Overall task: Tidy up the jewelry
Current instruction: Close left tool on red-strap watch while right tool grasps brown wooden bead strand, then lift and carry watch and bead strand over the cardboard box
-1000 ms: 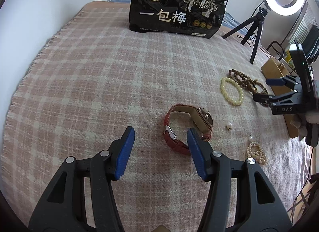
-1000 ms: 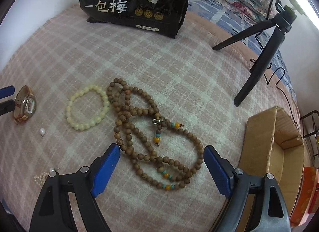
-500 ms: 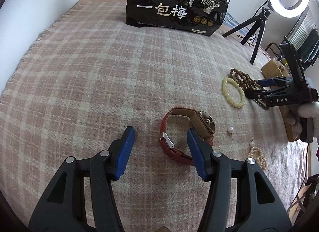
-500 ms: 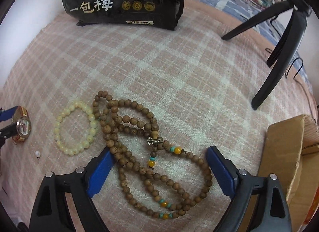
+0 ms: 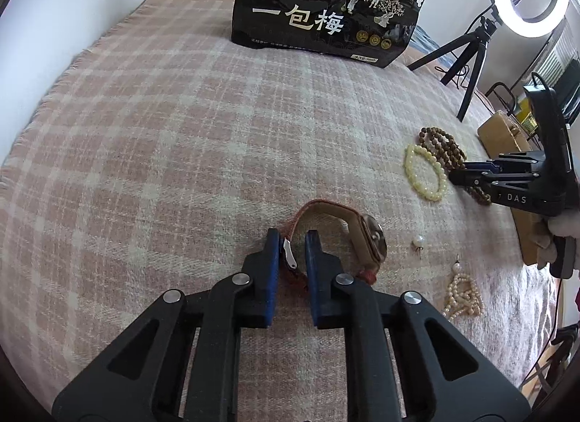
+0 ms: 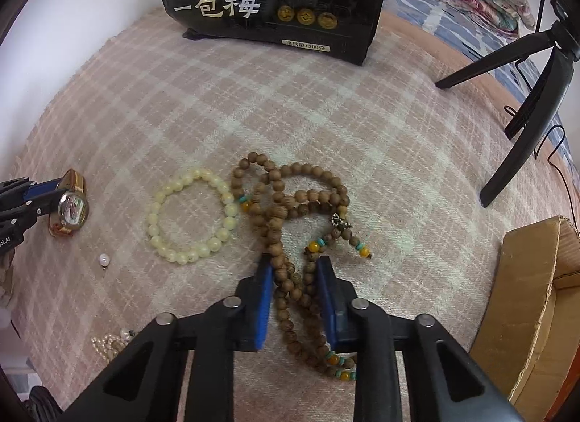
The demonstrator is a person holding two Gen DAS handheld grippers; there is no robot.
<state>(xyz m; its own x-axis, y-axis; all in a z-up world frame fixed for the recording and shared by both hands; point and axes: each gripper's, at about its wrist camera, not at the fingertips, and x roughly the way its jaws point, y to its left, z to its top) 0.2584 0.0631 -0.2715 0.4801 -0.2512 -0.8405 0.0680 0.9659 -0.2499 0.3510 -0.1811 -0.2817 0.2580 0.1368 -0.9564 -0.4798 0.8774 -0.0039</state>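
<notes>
Covering the bed, a pink plaid blanket (image 5: 163, 139) carried the jewelry. The left gripper (image 5: 293, 240) pinched the watch (image 5: 359, 237) strap; the right gripper (image 6: 294, 265) squeezed the wooden bead necklace (image 6: 290, 204) near a cardboard box (image 6: 525, 295).

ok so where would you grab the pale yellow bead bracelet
Take the pale bead bracelet from above at its left arc, one jaw inside the ring and one outside. It lies flat as an open loop, so the centre is free, and its right side sits against the brown bead necklace, which crowds that edge.
</notes>
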